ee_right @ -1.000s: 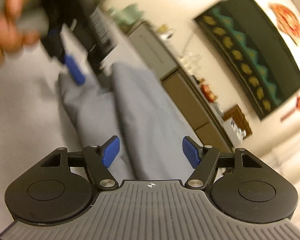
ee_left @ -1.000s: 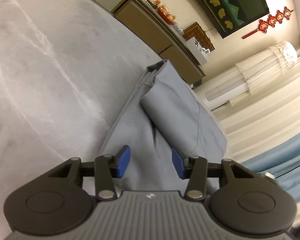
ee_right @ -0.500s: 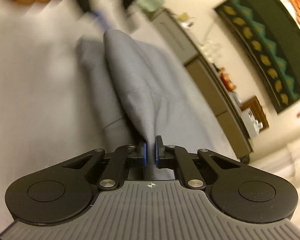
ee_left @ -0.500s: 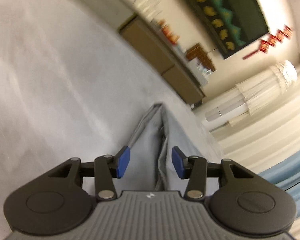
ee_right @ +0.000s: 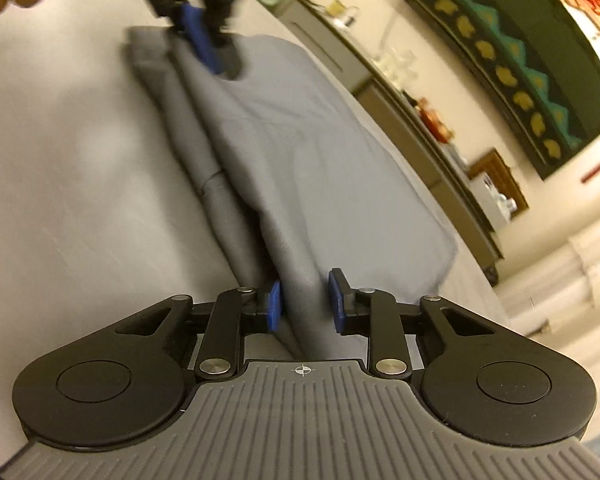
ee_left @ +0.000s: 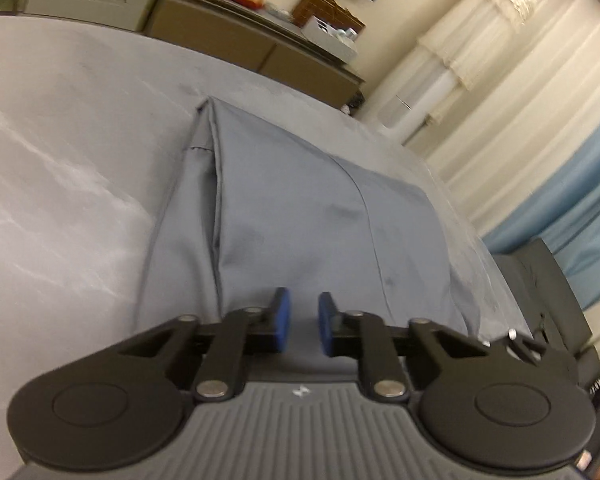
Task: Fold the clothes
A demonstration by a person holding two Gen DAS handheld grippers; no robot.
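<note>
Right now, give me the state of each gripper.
Left gripper: jaws open a little over the grey garment, holding nothing.
Right gripper: jaws open around a fold of the garment, not clamped.

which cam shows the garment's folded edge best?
Right wrist: the garment runs lengthwise, its layered edge visible from the right gripper to the left gripper. Left wrist shows mostly the flat top panel and only a short, blurred stretch of that edge.

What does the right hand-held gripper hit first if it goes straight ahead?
The grey garment: a raised fold already sits between the open fingers of the right hand-held gripper. Depth is unclear, but nothing else lies nearer.
</note>
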